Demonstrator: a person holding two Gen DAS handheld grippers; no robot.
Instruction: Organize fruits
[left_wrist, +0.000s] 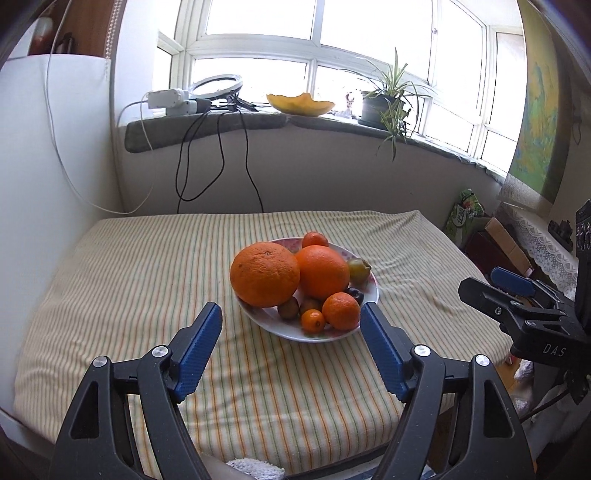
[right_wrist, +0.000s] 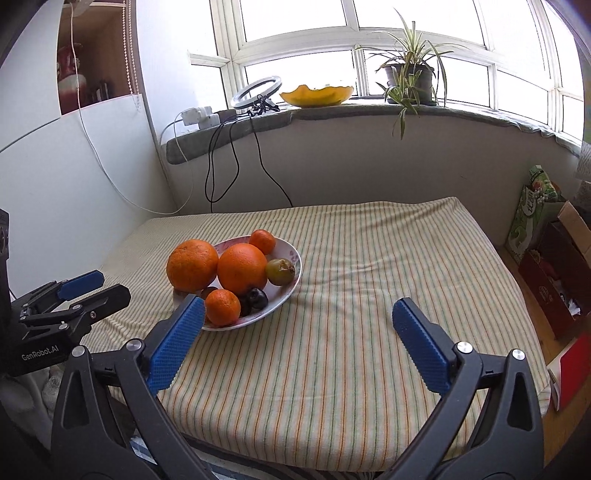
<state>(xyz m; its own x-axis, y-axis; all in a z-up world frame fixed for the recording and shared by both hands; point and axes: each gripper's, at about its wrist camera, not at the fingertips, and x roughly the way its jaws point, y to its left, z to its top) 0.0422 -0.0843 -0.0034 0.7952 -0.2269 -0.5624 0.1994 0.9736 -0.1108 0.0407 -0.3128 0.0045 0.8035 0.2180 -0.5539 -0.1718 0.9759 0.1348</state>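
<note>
A white plate (left_wrist: 371, 295) (right_wrist: 293, 258) sits on the striped tablecloth, piled with fruit. It holds two large oranges (left_wrist: 264, 275) (right_wrist: 192, 264), small tangerines (left_wrist: 341, 310) (right_wrist: 222, 307), a green-brown persimmon (left_wrist: 358, 270) (right_wrist: 280, 271), a dark plum (right_wrist: 256, 297) and small brown fruits (left_wrist: 288, 307). My left gripper (left_wrist: 291, 314) is open and empty, just in front of the plate. My right gripper (right_wrist: 298, 309) is open and empty, to the right of the plate. Each gripper shows in the other's view, the right one (left_wrist: 498, 288) and the left one (right_wrist: 88, 286).
The table (right_wrist: 369, 295) stands against a wall under a window sill with a pot plant (right_wrist: 408, 75), a yellow bowl (right_wrist: 316, 95), a ring light (right_wrist: 256, 90) and hanging cables (left_wrist: 221, 162). Boxes (right_wrist: 554, 280) stand on the floor to the right.
</note>
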